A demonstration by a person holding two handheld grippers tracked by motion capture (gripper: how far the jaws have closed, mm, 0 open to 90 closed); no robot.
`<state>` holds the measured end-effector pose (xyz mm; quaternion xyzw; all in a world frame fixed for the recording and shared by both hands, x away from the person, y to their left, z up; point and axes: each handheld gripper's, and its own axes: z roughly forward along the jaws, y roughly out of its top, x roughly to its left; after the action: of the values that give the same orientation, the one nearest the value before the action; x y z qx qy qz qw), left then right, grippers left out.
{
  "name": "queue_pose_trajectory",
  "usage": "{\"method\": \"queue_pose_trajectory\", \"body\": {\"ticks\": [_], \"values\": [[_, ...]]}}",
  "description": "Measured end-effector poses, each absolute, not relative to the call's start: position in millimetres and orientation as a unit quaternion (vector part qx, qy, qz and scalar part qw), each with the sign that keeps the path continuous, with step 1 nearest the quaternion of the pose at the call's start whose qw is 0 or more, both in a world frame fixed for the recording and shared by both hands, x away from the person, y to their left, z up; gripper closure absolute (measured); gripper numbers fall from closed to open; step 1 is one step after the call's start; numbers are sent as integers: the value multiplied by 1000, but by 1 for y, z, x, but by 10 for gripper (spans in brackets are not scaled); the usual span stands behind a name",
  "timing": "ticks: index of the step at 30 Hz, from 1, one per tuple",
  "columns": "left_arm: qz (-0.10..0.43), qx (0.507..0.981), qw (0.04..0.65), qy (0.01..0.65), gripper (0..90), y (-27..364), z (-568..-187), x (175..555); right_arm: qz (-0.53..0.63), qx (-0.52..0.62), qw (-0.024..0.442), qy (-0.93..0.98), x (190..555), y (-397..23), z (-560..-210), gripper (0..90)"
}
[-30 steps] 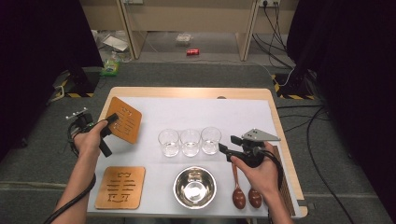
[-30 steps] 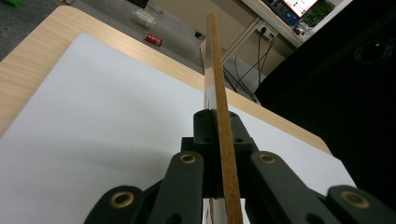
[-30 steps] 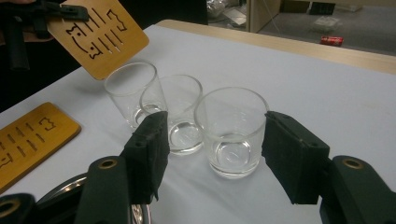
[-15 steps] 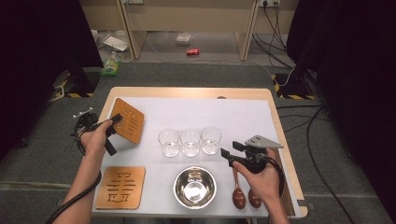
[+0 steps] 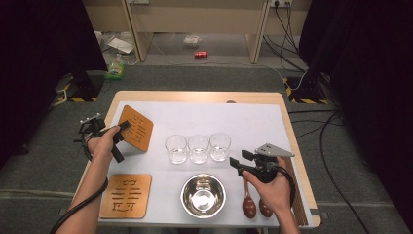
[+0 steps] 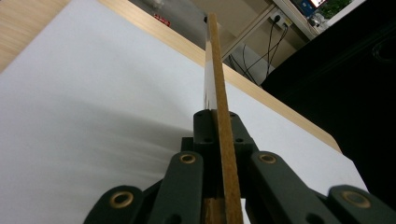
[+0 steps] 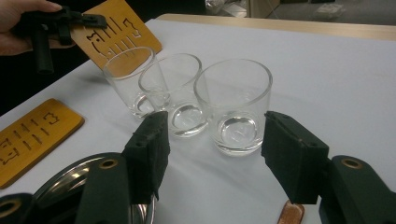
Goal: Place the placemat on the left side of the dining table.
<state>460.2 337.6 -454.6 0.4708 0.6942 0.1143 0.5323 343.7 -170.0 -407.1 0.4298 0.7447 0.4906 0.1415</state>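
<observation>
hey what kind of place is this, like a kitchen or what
Probably a lab or studio set up for recording, not a kitchen: black curtains flank a lone table, cables run from wall sockets, and litter such as a red can lies on the carpet.

Place: a lab or recording studio.
Evidence: black curtains (image 5: 44,58), hazard-taped floor stands (image 5: 78,87), wall sockets with trailing cables (image 5: 285,19), lone counter (image 5: 195,96) on grey carpet.

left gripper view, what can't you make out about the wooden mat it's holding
- Wooden mat, left gripper view: seen edge-on, so its cut-out pattern is hidden.
- Its near end: cut off by the bottom edge, behind the left gripper.
- High view: whether its lower corner touches the table; too small.
</observation>
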Motion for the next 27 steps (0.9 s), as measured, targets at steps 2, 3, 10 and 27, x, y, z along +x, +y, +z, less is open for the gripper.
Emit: {"method": "queue_pose_trajectory", "body": {"ticks": [2, 3, 10, 27], "values": [[109, 470, 531, 697, 853, 339, -455, 461, 491, 431, 140, 744, 343, -170, -407, 417], [108, 471, 528, 698, 851, 341, -455, 462, 491, 431, 139, 744, 343, -170, -408, 417], [108, 488, 501, 706, 791, 350, -458, 467, 490, 430, 139, 745, 343, -170, -409, 416], [142, 521, 448, 712, 579, 361, -476, 472, 483, 432, 133, 750, 344, -167, -415, 416]]}}
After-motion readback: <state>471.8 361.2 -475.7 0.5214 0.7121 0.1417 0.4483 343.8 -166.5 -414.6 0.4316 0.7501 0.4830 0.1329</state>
